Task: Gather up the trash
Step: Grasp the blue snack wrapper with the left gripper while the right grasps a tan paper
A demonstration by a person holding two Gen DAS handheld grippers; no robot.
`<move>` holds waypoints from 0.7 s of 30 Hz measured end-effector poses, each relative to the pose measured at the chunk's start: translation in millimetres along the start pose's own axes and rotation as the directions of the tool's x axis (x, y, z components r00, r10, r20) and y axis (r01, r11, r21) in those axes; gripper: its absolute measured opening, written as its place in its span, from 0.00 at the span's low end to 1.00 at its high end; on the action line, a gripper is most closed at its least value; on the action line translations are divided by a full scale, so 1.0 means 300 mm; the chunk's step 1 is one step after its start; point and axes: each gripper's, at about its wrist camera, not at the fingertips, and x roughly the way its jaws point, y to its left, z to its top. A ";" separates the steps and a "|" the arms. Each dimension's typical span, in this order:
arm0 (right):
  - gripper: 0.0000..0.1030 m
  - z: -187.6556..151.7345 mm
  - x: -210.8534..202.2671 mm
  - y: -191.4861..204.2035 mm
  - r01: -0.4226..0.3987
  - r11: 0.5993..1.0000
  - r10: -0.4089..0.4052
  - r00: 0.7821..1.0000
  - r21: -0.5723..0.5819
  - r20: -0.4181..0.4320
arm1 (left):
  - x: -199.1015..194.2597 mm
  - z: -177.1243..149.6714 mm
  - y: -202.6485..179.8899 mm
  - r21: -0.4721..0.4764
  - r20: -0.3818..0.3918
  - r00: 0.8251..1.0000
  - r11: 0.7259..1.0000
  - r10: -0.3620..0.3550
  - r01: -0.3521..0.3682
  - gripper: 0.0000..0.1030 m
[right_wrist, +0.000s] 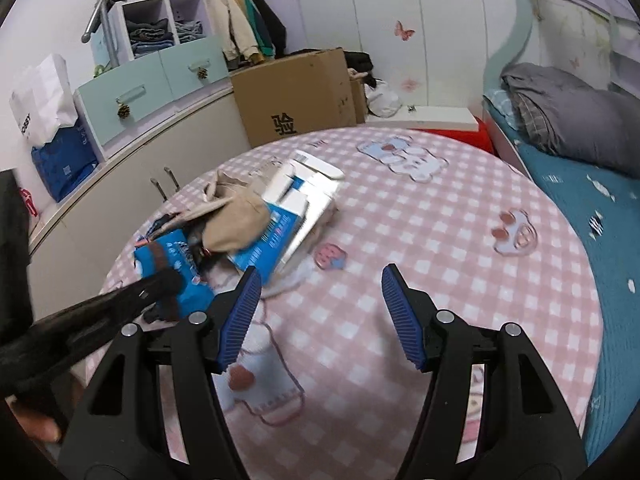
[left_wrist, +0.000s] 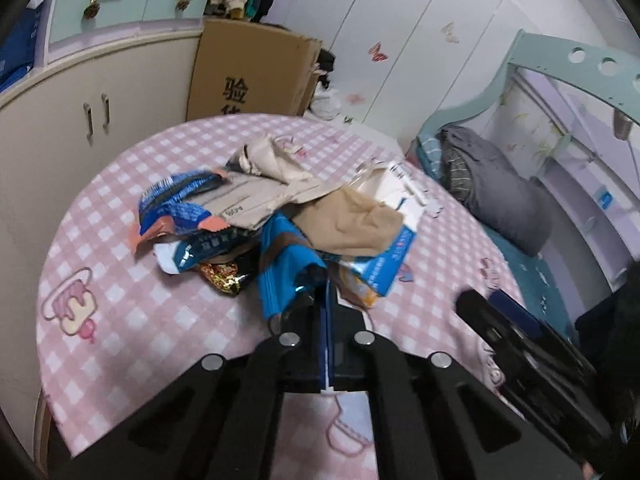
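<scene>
- Left gripper [left_wrist: 326, 296] is clamped on the blue wrapper [left_wrist: 280, 276] at the trash pile's [left_wrist: 272, 216] near edge.
- Right gripper [right_wrist: 320, 316] is held wide apart, empty, over the worktop [right_wrist: 440, 240].

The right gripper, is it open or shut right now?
Open. The right gripper has its blue-padded fingers spread wide with only the pink checked tablecloth showing between them.

A: What does the tan crumpled paper [left_wrist: 352, 220] hide?
B: Part of the white-and-blue box [left_wrist: 400, 208] beneath it.
A: And the cardboard box [left_wrist: 248, 68]?
B: Its printed characters disappear behind the table edge [left_wrist: 224, 120].
</scene>
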 end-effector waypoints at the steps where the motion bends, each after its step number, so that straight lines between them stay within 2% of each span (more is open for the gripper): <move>1: 0.60 0.014 0.007 0.015 -0.009 1.000 0.009 1.000 -0.010 0.006 | -0.031 -0.003 0.000 0.009 0.011 1.000 1.000 -0.012 0.011 0.00; 8: 0.60 0.080 0.096 0.110 -0.054 0.995 0.053 0.998 -0.080 -0.016 | -0.177 -0.016 0.028 0.024 0.057 0.998 0.999 -0.026 0.025 0.00; 12: 0.56 0.100 0.171 0.162 -0.025 0.991 0.020 0.999 -0.133 -0.043 | -0.228 -0.018 0.071 0.035 0.085 0.996 0.999 0.018 -0.021 0.00; 14: 0.45 0.102 0.191 0.177 -0.016 0.989 0.008 0.999 -0.148 -0.054 | -0.246 -0.013 0.098 0.027 0.090 0.996 0.999 0.029 -0.031 0.00; 15: 0.42 0.103 0.206 0.184 -0.011 0.987 0.001 0.998 -0.159 -0.065 | -0.254 -0.012 0.107 0.024 0.092 0.995 0.999 0.034 -0.036 0.00; 18: 0.18 0.106 0.220 0.194 0.010 0.982 -0.023 0.998 -0.188 -0.066 | -0.277 -0.011 0.140 0.016 0.100 0.994 0.998 0.051 -0.053 0.00; 19: 0.05 0.110 0.214 0.191 -0.006 0.984 -0.006 0.998 -0.180 -0.068 | -0.285 -0.011 0.153 0.011 0.101 0.994 0.999 0.050 -0.051 0.00; 21: 0.05 0.116 0.179 0.190 -0.010 0.985 0.002 0.999 -0.170 -0.045 | -0.300 -0.012 0.168 0.009 0.105 0.993 0.998 0.053 -0.054 0.00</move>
